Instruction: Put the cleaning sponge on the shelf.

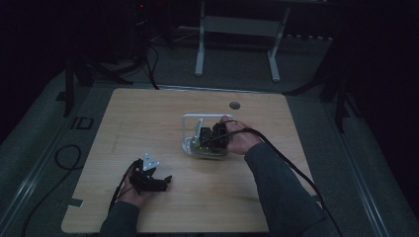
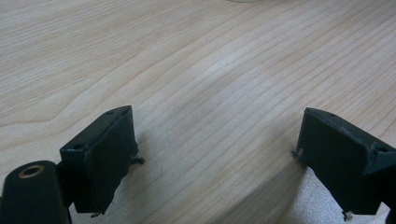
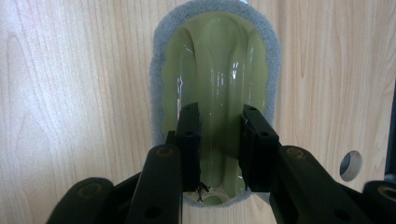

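Nearest, at the bottom edge of the high view: two dark sleeves, one hand per tool. Left hand (image 1: 129,193) low on the bench (image 1: 148,113), near the front-left corner. Left tool (image 1: 165,180) lying close to the wood, pointed toward mid-bench. Left gripper view: jaws well apart, released, bare woodgrain between them, nothing gripped. Grey three-cornered plate up top.

Right hand (image 1: 243,140) past mid-bench, right of centre. Right tool (image 1: 210,137) pointed down over the scrubber (image 1: 207,152). Right gripper view: scrubber (image 3: 215,56) flat on the wood, long axis running away from the camera. Oval grey foam rim, glossy yellow-green top with a raised centre ridge. Right tool (image 3: 219,135) clenched on that ridge at the near end, one jaw on either side, pads against the plastic.

White frame (image 1: 187,123) just beside the scrubber, standing behind and left of it in the high view; touching or not, cannot tell in the dim light. Round hole (image 1: 234,105) in the bench near the far edge, same hole (image 3: 351,164) seen beside the right jaw. Cable (image 1: 291,168) trailing from the right tool along the sleeve.
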A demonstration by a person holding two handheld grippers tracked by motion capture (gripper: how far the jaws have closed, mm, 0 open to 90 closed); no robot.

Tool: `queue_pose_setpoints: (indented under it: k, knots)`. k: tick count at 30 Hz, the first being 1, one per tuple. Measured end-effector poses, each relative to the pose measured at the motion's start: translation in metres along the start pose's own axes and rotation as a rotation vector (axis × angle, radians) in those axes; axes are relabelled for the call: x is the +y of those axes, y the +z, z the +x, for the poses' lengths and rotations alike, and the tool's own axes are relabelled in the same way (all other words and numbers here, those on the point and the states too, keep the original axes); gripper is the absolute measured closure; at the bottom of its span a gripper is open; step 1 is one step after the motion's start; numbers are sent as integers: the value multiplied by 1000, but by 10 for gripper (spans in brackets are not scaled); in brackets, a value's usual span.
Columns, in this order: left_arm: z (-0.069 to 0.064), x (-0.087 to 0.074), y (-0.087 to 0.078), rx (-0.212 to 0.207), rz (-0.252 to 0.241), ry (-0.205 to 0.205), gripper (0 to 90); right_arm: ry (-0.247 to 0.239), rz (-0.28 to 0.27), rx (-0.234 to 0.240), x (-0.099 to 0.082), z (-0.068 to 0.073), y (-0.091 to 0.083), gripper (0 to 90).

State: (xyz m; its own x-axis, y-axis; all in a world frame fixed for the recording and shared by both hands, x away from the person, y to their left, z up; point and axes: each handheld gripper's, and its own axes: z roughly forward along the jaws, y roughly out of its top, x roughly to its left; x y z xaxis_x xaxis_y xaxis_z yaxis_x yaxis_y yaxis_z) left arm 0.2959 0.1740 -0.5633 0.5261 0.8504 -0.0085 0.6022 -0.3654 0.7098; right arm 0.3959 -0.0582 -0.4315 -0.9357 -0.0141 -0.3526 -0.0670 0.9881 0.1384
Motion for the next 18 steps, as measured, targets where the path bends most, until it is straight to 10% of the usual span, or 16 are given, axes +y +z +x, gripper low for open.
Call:
queue_pose_setpoints:
  k: [18]
  knots:
    - [0, 0, 0, 0, -1, 0, 118, -6, 8, -21, 5, -3, 15, 719]
